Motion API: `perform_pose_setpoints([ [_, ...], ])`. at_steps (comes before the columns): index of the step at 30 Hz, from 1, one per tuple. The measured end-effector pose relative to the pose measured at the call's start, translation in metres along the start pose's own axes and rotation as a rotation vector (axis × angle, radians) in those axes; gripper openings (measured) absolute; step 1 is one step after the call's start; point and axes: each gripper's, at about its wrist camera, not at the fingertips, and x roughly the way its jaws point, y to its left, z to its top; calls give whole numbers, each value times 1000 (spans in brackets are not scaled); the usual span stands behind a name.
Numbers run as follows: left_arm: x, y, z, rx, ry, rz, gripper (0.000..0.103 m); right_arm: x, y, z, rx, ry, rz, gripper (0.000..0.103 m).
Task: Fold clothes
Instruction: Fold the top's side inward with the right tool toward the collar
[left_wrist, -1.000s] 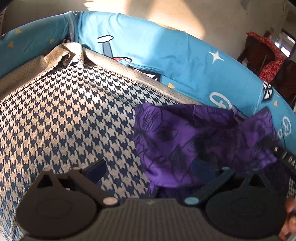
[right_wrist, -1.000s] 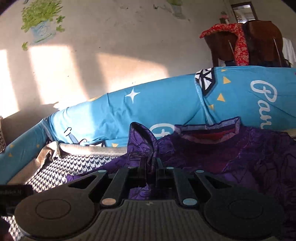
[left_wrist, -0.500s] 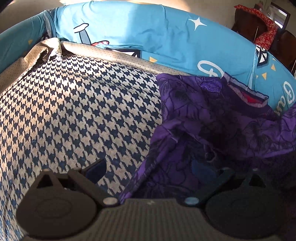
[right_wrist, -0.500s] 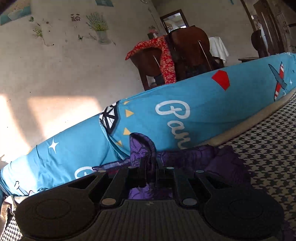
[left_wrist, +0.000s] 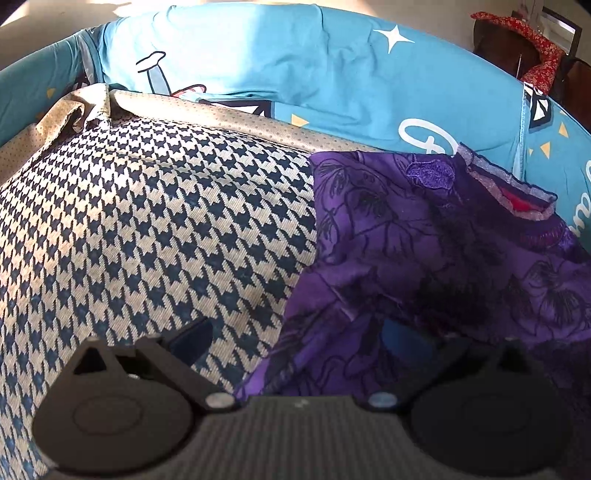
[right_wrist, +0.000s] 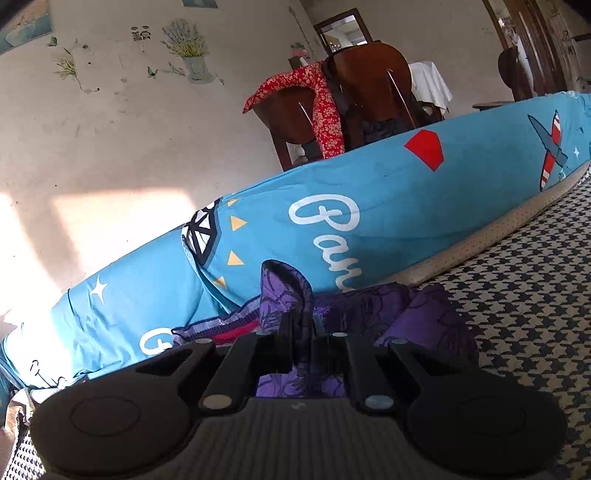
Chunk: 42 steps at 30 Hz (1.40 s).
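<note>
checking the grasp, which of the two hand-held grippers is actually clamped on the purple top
The right hand-held gripper: its jaws are shut on a raised fold of the purple top. The left hand-held gripper is wide open, gripping nothing.

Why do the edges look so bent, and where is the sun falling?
Left wrist view: the fisheye lens bows the blue bedding; sunlight stripes the houndstooth cover. Right wrist view: sun patches glare on the wall; the shut tongs pinching the purple garment sit shaded.

Top (left_wrist: 424, 236) is deep purple with dark line-drawn flowers, collar trimmed in lilac with red inside. It's on a navy-and-cream houndstooth cover (left_wrist: 147, 221) edged in tan dotted fabric. Bright blue cushion (right_wrist: 332, 229) behind has white script, stars, yellow triangles. Red floral cloth (right_wrist: 325, 99) over a brown chair.
</note>
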Motion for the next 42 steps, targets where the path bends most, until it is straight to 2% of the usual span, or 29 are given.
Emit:
perform_pose_setpoints([
  [4,9,0,-1,-13,-9,36,102,1,-1,-2,1,13,6,10],
  [9,5,7,3,-32,-81,130,102,0,3,-3,-4,14,24,11],
  [14,-2,19,6,-94,-128,234,102,2,5,-7,-4,32,26,11],
  [20,-7,30,1,-152,-98,292,103,4,4,-12,0,60,41,11],
  [24,-7,35,-5,-159,-69,311,103,12,-2,-25,-26,181,-18,11],
  [28,-14,33,-11,-134,-44,300,103,14,-10,-39,-107,266,-69,12],
  [31,-20,31,-15,-110,-26,286,103,14,-20,-45,-139,320,-61,13],
  [34,-26,28,-18,-87,-12,270,103,10,-34,-44,-115,347,-42,20],
  [42,-45,10,-9,-73,-95,194,103,5,-56,-32,-26,348,15,23],
])
